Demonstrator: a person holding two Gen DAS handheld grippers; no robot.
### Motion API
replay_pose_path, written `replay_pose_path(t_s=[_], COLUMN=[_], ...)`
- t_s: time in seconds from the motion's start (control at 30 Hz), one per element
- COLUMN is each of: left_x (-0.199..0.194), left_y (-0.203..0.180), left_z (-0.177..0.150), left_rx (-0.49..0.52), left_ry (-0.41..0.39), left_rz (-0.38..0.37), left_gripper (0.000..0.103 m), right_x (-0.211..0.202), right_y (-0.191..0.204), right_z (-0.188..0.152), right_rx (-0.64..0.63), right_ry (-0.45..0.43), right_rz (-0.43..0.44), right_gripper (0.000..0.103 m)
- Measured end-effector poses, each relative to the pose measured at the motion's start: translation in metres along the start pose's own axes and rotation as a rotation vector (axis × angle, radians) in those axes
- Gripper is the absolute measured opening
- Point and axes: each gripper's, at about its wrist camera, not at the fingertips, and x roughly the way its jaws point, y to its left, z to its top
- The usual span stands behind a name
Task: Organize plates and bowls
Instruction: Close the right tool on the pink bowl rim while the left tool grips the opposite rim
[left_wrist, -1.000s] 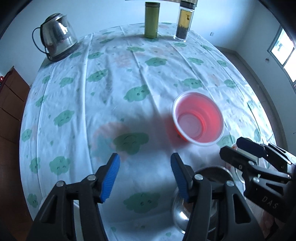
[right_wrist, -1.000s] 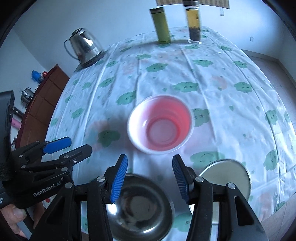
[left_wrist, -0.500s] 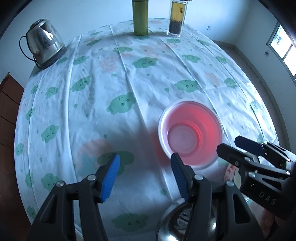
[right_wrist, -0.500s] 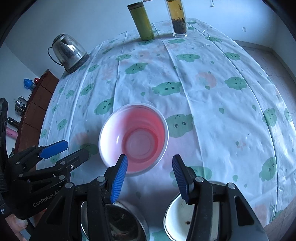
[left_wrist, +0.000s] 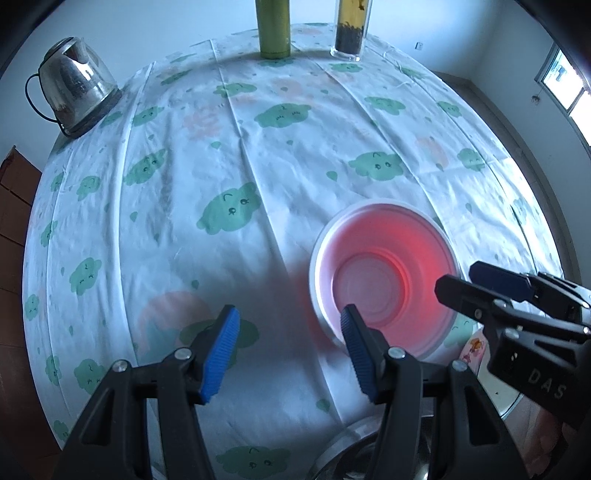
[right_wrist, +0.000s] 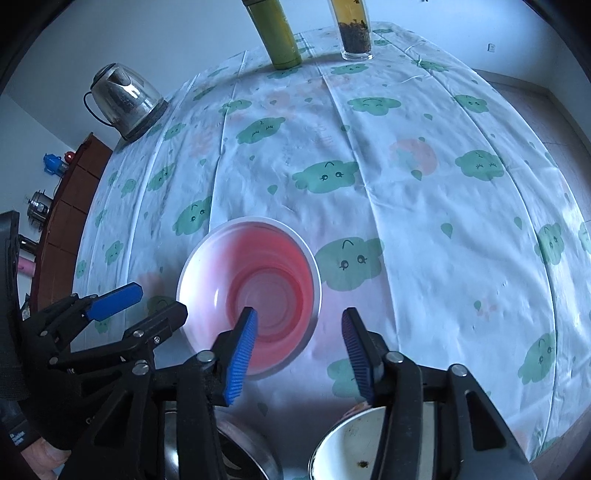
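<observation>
Table: a round table under a white cloth (left_wrist: 295, 155) printed with green clouds; the cloth runs out to the curved rim on every side.

Pink bowl: a pink bowl (left_wrist: 384, 280) with a white rim stands upright on the cloth, in the near right part of the left wrist view and the near left part of the right wrist view (right_wrist: 249, 299).

Left gripper: the left gripper (left_wrist: 290, 349) hangs over the cloth, fingers spread wide with nothing between them; its right pad overlaps the bowl's near rim in the picture (contact cannot be told).

Right gripper: the right gripper (right_wrist: 299, 350) is also spread wide and empty; its left pad lies over the bowl's near wall.

Near edge: a steel bowl (right_wrist: 240, 450) and a white plate (right_wrist: 351, 446) sit just below the grippers, by the table's rim.

Far edge: a kettle (left_wrist: 74, 96) at the far left, a green flask (left_wrist: 274, 29) and a glass tea bottle (left_wrist: 349, 33) at the back.

Open room: the middle and left of the cloth lie bare between bowl and kettle.
</observation>
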Motion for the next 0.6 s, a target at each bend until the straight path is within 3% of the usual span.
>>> replay_pose_path(t_s=[0.47, 0.6], left_x=[0.012, 0.014], left_y=[-0.005, -0.008], left_z=[0.005, 0.004], left_rx=[0.011, 0.02], left_ry=[0.018, 0.027], left_rz=[0.002, -0.004], left_gripper=[0.053, 0.035], right_x=[0.015, 0.015], right_y=[-0.004, -0.001], right_z=[0.007, 0.007], right_rx=[-0.023, -0.042], right_ry=[0.044, 0.046], right_rz=[0.011, 0.01], right_gripper=[0.025, 0.021])
